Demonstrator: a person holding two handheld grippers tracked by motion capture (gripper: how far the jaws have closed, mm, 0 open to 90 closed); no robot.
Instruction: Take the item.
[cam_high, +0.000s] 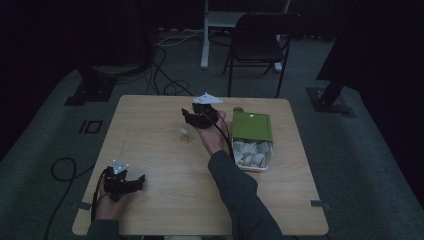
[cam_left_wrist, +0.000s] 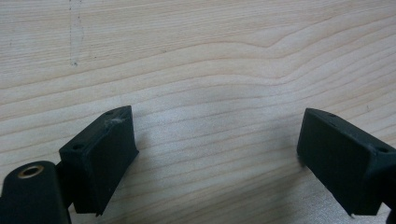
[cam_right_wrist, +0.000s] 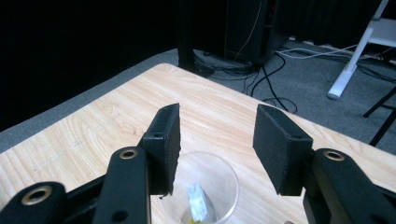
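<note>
A clear plastic cup (cam_right_wrist: 201, 186) with a small white packet (cam_right_wrist: 197, 203) standing in it sits near the middle of the worktop (cam_high: 160, 165), and the right gripper (cam_right_wrist: 217, 140) hovers just above it, jaws parted and released with nothing pressed between them. At about three o'clock from the cup lies an open green box (cam_high: 251, 126) of white packets (cam_high: 251, 152). Well apart, at about seven o'clock near the worktop's front edge, the left gripper (cam_high: 131, 182) rests with its jaws spread wide over bare wood.
</note>
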